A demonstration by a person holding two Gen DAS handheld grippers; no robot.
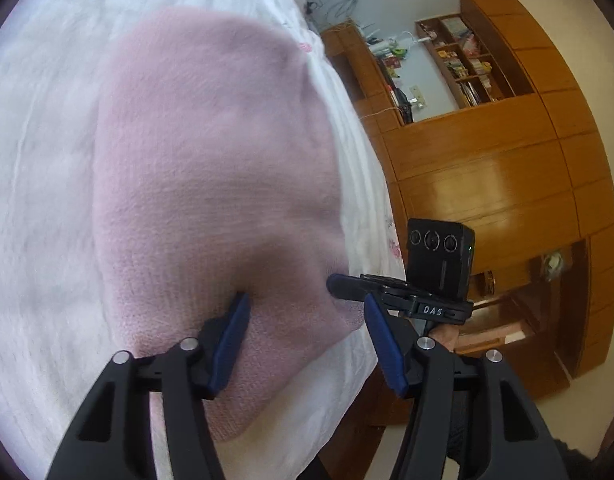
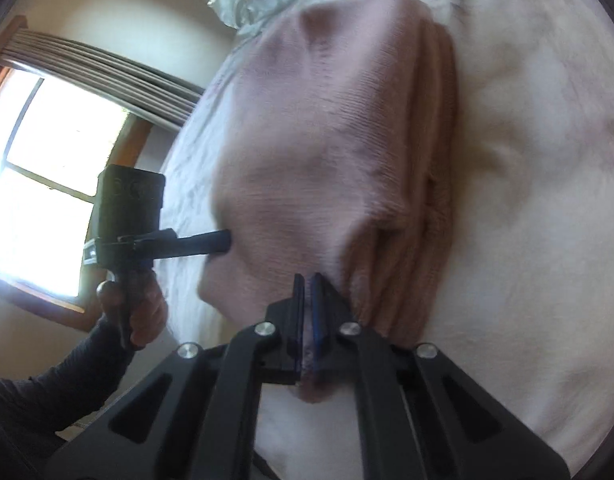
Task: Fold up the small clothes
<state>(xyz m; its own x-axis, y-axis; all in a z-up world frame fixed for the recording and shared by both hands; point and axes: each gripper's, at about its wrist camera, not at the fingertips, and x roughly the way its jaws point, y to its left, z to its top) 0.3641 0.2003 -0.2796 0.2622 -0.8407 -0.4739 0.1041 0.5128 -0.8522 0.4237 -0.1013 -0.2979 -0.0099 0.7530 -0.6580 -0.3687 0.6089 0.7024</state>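
Right gripper (image 2: 307,292) clamped on near hem of pink knit (image 2: 327,152); left gripper (image 1: 305,312) spread apart, one finger (image 1: 231,336) on the fabric. Knit lies on the bed (image 1: 39,160), long axis toward 12 o'clock. Fold likely goes that way.

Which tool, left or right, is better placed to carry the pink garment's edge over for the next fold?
Right. The right tool is shut on the pink garment, pinching its edge; the left tool stands open, gripping nothing.
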